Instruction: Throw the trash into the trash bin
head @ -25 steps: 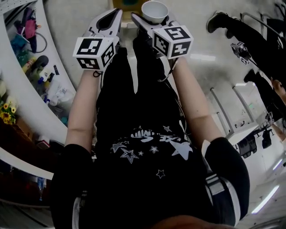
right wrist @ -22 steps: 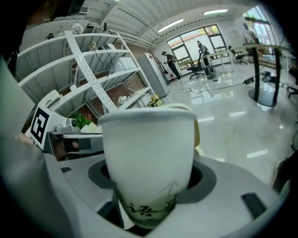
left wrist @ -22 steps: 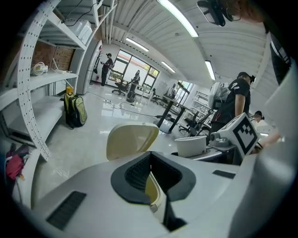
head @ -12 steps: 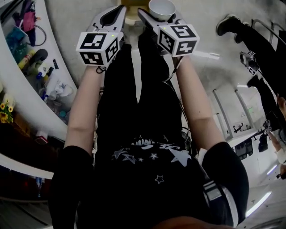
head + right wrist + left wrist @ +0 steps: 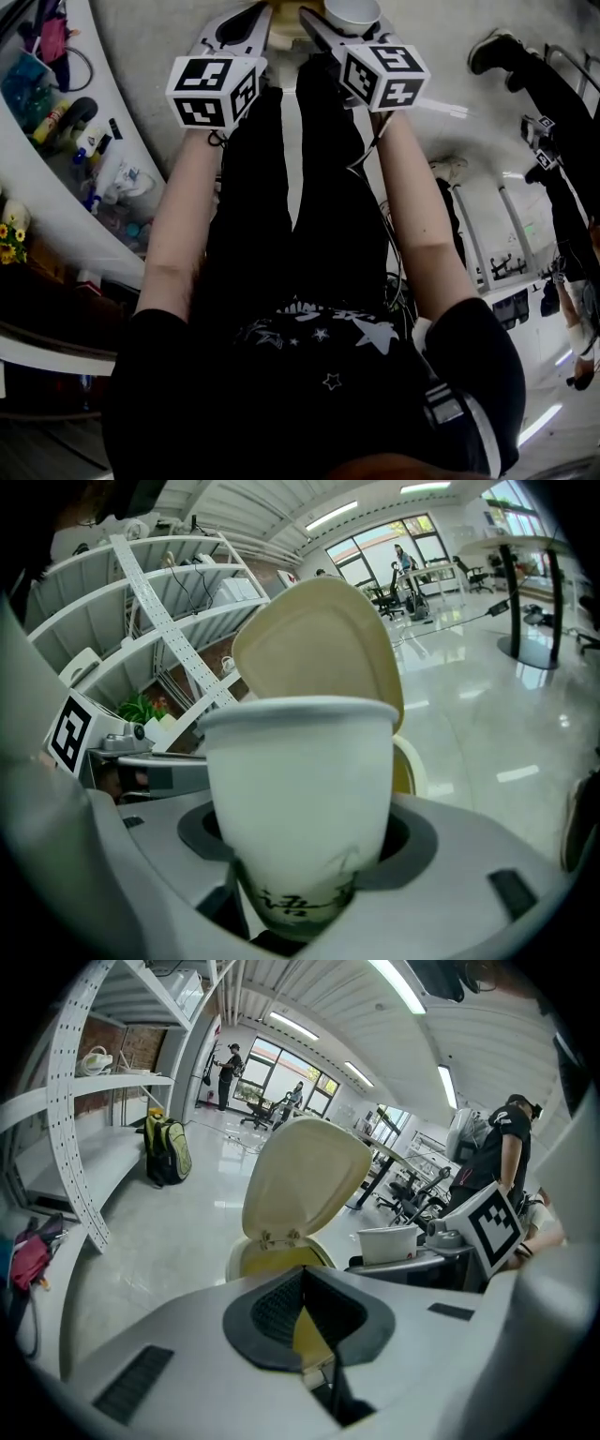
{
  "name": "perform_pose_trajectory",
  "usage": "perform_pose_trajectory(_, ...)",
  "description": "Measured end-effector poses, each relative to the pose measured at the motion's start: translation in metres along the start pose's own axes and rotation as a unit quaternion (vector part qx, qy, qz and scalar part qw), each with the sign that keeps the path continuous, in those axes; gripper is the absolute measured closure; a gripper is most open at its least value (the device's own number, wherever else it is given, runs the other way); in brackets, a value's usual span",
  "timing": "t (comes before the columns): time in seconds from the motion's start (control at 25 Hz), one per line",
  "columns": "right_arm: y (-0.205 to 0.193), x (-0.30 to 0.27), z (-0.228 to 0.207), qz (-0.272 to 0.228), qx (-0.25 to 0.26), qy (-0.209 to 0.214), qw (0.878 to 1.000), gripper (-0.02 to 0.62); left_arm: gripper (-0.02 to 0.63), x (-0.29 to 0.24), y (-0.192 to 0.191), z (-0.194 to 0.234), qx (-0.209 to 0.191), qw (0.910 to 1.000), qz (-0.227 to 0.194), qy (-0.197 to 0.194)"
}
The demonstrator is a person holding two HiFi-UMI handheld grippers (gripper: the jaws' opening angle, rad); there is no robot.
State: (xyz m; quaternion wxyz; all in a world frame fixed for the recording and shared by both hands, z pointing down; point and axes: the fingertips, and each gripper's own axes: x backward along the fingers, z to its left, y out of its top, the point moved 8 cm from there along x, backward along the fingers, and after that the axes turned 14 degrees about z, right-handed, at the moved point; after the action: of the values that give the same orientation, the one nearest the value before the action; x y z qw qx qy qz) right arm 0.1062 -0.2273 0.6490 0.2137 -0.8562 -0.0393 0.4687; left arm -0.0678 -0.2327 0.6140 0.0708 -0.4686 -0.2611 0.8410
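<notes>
A white paper cup (image 5: 300, 789) with green print stands upright between the jaws of my right gripper (image 5: 298, 850), which is shut on it. Straight ahead stands a cream trash bin (image 5: 272, 1258) with its lid (image 5: 305, 1180) tipped up and open. The lid (image 5: 319, 649) rises close behind the cup. My left gripper (image 5: 302, 1274) is shut with nothing in it, pointing at the bin's mouth. In the head view both grippers sit side by side at the top: left gripper (image 5: 253, 14), right gripper (image 5: 323, 19), the cup (image 5: 352, 11) partly cut off, the bin (image 5: 281, 33) between them.
White curved shelves (image 5: 84, 1138) with loose items run along the left. A green backpack (image 5: 167, 1150) stands on the floor beyond. Desks and chairs (image 5: 403, 1185) and a standing person (image 5: 497, 1162) are at the right. Another person's shoes (image 5: 492, 52) show on the shiny floor.
Both grippers have sunk and slid toward the top edge of the head view, with the cup still held. The cup is now partly out of that frame.
</notes>
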Motion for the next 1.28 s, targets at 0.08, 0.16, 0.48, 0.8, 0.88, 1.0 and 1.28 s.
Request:
perform_pose_trajectory(0.08,-0.003,-0.008,-0.002,0.008,-0.003,-0.002,1.000,0.278,0.595,-0.003,-0.003,0.003,0.004,1.0000,0.003,0.002)
perform_pose_trajectory(0.16,-0.005,-0.015,-0.004,0.011,-0.001,-0.003,1.000,0.278,0.595,-0.007,-0.005,0.006,0.008,1.0000,0.005,0.003)
perform_pose_trajectory(0.48,-0.015,-0.044,-0.013,0.030,0.002,-0.002,1.000,0.278,0.594,-0.023,-0.020,0.016,0.026,0.9996,0.012,0.007)
perform_pose_trajectory(0.8,-0.029,-0.064,-0.026,0.045,-0.006,0.006,0.999,0.278,0.594,-0.047,-0.038,0.025,0.037,0.9986,0.033,0.020)
perform_pose_trajectory(0.88,-0.032,-0.066,-0.027,0.052,0.000,0.003,0.999,0.278,0.595,-0.050,-0.041,0.026,0.035,0.9986,0.035,0.021)
perform_pose_trajectory(1.0,-0.033,-0.065,-0.025,0.053,0.009,0.002,0.999,0.278,0.595,-0.051,-0.042,0.025,0.036,0.9985,0.035,0.021)
perform_pose_trajectory(1.28,-0.032,-0.058,-0.022,0.038,0.027,-0.014,0.999,0.219,0.594,-0.047,-0.040,0.016,0.032,0.9987,0.033,0.022)
